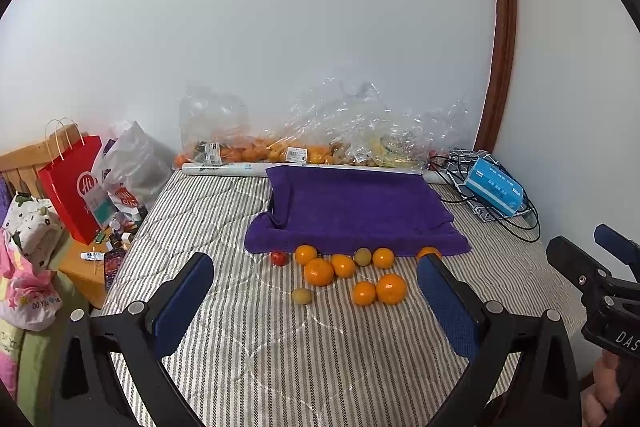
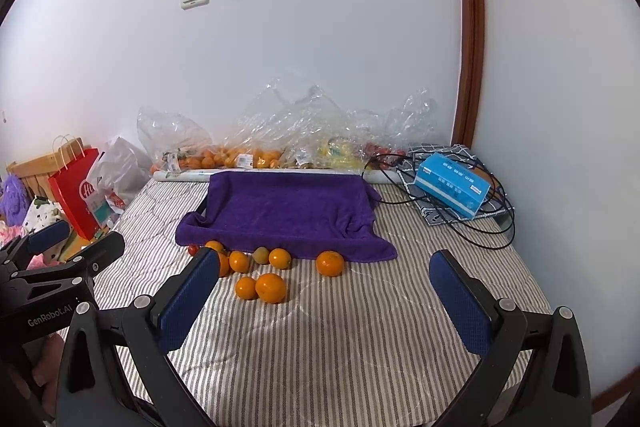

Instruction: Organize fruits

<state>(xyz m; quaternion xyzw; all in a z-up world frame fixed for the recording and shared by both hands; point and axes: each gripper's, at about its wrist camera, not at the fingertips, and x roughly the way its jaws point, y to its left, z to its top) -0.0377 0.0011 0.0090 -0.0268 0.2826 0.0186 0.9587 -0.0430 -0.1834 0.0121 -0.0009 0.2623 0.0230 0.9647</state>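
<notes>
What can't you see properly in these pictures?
- Tray under the purple towel: both views; the towel covers it.
- Fruit in the clear bags: crinkly plastic blurs it.
- Rightmost orange: left view, half behind a gripper finger.
- Small red fruit: right view, too small to name.
- Red bag contents: hidden inside.

Right gripper (image 2: 320, 301) hides 1 orange (image 2: 222, 264) partly.

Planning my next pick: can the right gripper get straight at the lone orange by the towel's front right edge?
Probably yes. The right gripper is open and empty, and bare striped bedding lies between it and that orange. The purple towel sits just behind it; other fruit lies off to the left.
</notes>
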